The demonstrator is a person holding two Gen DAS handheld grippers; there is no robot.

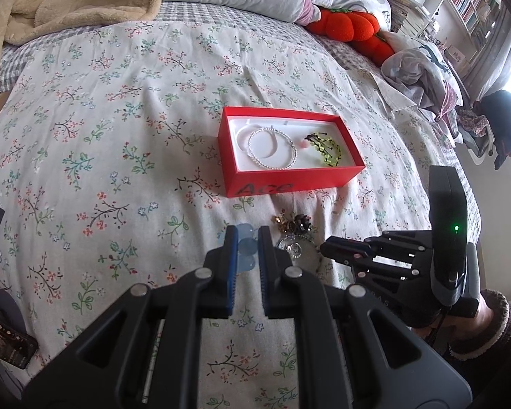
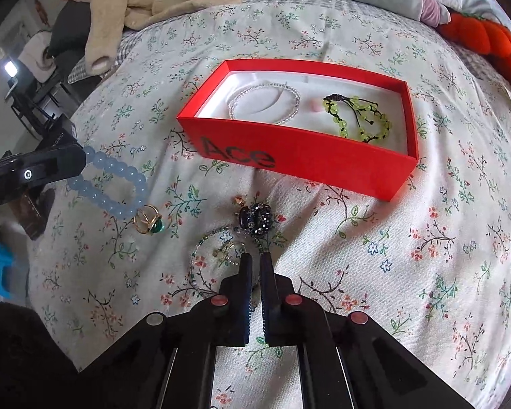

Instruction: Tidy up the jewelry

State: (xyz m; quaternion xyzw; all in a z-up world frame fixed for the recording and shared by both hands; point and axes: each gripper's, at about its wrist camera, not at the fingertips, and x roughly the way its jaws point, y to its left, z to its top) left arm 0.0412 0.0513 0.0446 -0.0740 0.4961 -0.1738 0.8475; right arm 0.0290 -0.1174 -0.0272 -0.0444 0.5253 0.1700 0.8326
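The left gripper (image 2: 80,162) has its jaws clamped on the pale blue bead bracelet (image 2: 119,184), whose loop hangs toward the bed (image 2: 426,238), well apart from the red box (image 2: 289,163) at about one o'clock from it. The right gripper (image 2: 255,260) has its jaws pinched together at the rim of the thin beaded bracelet (image 2: 201,255) on the bed; whether the strand is truly caught I cannot tell. The box lies at twelve o'clock from the right jaws, long axis running left to right, already holding a clear bead bracelet (image 2: 264,102) and a green one (image 2: 357,119). The right hand looks nearer.
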